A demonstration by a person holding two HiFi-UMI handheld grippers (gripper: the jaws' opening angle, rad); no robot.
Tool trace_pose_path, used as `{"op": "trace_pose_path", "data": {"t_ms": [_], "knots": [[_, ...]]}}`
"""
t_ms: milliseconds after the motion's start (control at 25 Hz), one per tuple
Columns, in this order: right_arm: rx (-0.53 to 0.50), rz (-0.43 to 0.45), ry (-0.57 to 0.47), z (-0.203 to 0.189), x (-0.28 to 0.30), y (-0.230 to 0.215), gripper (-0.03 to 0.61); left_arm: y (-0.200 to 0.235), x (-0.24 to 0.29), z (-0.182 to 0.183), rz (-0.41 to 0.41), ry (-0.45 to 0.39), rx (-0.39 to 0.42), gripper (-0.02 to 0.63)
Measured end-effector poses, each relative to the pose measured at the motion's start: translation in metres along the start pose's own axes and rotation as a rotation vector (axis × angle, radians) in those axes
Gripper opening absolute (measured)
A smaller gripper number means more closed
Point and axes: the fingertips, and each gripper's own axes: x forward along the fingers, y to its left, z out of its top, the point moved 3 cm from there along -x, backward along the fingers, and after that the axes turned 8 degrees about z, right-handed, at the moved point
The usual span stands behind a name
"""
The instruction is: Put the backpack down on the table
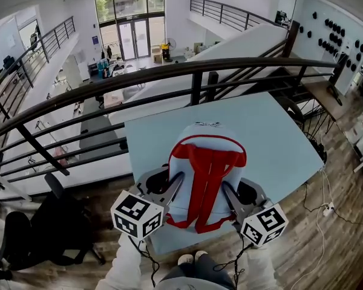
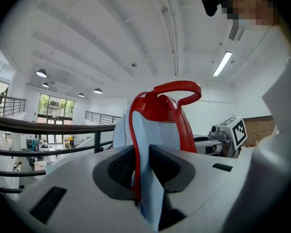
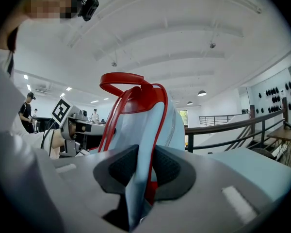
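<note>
Over table point(image 1: 272, 144) | left hand-held gripper point(image 2: 141, 165), right hand-held gripper point(image 3: 145, 166) clamped on backpack point(image 1: 201, 139) | railing point(image 1: 169, 71) behind

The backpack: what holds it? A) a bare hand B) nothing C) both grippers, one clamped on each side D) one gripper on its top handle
C: the left gripper and right gripper each have jaws closed on fabric of the backpack, one per side.

Light-blue backpack point(image 1: 207, 168), red straps, upright; above pale-blue table point(image 1: 272, 144); contact unclear.
</note>
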Motion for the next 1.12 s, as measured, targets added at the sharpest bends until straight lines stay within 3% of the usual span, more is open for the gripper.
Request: {"op": "trace_pose_path", "data": {"t_ms": [640,1120], "knots": [[-0.034,0.042,0.029,0.002,0.04,-0.104,0.103,0.021,0.105,0.014,0.023,0.004,0.006,0.092],[-0.058,0.108,0.082,-0.022,0.092,-0.176,0.108,0.054,0.177,-0.001,0.078,0.044,0.018,0.092]]}}
